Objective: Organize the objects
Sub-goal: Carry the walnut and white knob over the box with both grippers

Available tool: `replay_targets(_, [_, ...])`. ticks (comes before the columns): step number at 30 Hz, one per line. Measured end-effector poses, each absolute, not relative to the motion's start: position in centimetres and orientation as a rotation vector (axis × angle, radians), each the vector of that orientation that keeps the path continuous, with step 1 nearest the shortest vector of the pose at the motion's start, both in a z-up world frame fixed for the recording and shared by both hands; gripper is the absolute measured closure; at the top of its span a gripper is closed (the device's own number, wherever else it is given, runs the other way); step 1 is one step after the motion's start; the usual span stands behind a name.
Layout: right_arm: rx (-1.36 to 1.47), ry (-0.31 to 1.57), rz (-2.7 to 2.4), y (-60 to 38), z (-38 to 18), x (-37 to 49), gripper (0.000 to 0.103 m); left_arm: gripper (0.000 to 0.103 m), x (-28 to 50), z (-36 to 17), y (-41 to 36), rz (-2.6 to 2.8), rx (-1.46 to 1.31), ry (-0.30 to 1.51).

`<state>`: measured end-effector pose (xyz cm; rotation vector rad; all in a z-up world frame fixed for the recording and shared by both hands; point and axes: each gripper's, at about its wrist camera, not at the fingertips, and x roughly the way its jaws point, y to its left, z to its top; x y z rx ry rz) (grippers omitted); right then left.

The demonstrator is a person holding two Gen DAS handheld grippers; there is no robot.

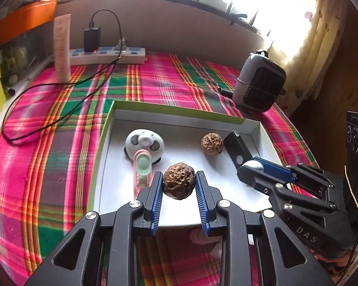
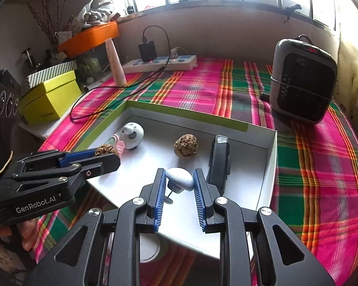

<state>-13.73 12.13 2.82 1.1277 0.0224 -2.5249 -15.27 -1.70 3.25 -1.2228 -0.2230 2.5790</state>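
1. Left of the white tray [image 1: 262, 128], on the plaid desk [image 1: 59, 143], a black cable [image 1: 47, 88] is seen; it is best kept out of the way
2. Inside the tray, toward its left wall, a panda toy [image 1: 144, 143] and a pink-and-green piece [image 1: 142, 166] are lying touching each other
3. The left tool [image 1: 179, 184] is closed on a dark walnut [image 1: 178, 181], which is held above the tray's near part; a level, steady carry is advised until a free patch of tray floor is below
4. A second walnut [image 1: 212, 143] and a black case [image 1: 238, 151] are resting toward the tray's right wall; they should not be knocked
5. The right tool [image 2: 179, 183] is clamped on a small white rounded thing [image 2: 180, 178], held over the tray just beside the case; a gentle set-down clear of the case is judged best
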Motion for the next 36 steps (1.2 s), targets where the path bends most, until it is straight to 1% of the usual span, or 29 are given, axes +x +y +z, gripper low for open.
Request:
replay_targets(14, [1.141,0.052,-2.512,11.9,1.7,-15.1,0.078,0.078,-18.2,1.7,-0.4,2.557,-1.275,-0.166])
replay_targets(30, [1.148,0.169,-2.488,10.3,0.9,-15.2,0.078,0.078,-18.4,0.9,-0.1,2.566,-1.299,-0.124])
replay_targets(36, [1.159,0.174,-2.475,10.1,0.6,-15.2,0.078,0.078,-18.4,1.0,-0.2,2.567,-1.298,-0.124])
